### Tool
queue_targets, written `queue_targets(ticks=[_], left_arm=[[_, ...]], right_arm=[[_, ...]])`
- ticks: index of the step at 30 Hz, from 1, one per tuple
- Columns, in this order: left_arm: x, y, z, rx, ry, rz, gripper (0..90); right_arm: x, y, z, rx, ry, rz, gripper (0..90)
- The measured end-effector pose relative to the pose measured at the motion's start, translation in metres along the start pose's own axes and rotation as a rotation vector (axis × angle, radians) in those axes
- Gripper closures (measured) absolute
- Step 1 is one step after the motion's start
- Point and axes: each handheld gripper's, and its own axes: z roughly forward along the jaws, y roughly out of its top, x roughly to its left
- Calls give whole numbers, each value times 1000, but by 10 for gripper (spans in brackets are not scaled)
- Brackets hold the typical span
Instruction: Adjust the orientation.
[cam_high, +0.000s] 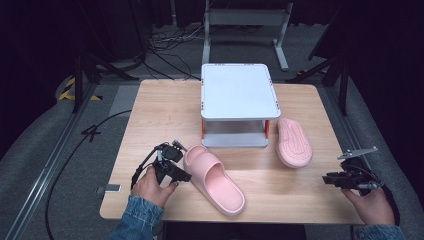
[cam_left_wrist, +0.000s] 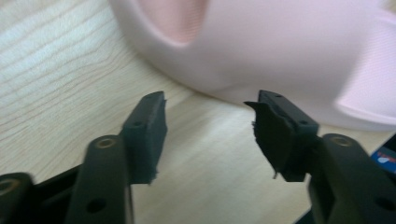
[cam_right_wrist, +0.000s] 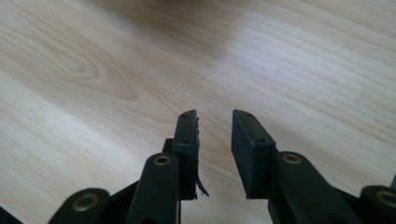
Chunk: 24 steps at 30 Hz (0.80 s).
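wood-grain table on a grey floor, dark surround with stand legs and cables behind; a white two-tier rack sits at the far middle of the table. two pink slides: upright slide lies near the front, toe end pointing toward the front right, strap arching over the footbed; second slide lies sole-up just beside the rack's right leg, apart from the first. left gripper sits at the heel-side edge of the upright slide, just beside it; in the left gripper view its jaws stand wide apart with bare table between them and the pink sidewall close ahead, not yet between the pads, contact not evident. right gripper hovers near the right front edge, well apart from both slides; in the right gripper view its jaws are a narrow gap apart, holding nothing, wood grain beneath. judgement: slide looks like moulded foam, so light, soft, compressible, slightly grippy; should tolerate a firm pinch. best hold likely the sidewall rim or the strap, where the material is thin enough to fit between the pads
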Motion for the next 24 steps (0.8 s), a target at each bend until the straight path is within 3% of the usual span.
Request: queue_targets(ticks=[5, 7, 11, 17, 21, 24], left_arm=[[-41, 0, -4, -5, 12, 110, 385], [-48, 1, 0, -16, 29, 110, 381], [-50, 5, 8, -38, 59, 60, 364], [-51, 9, 15, -23, 78, 49, 396], [-48, 9, 14, -25, 50, 37, 425], [-43, 7, 11, -24, 38, 40, 533]], right_arm=[[2, 5, 4, 2, 11, -11, 711], [3, 7, 5, 5, 15, -15, 710], [4, 9, 7, 3, 19, -16, 703], [5, 9, 10, 18, 22, -22, 705], [5, 8, 10, 20, 25, -22, 705], [5, 8, 10, 17, 26, -24, 703]])
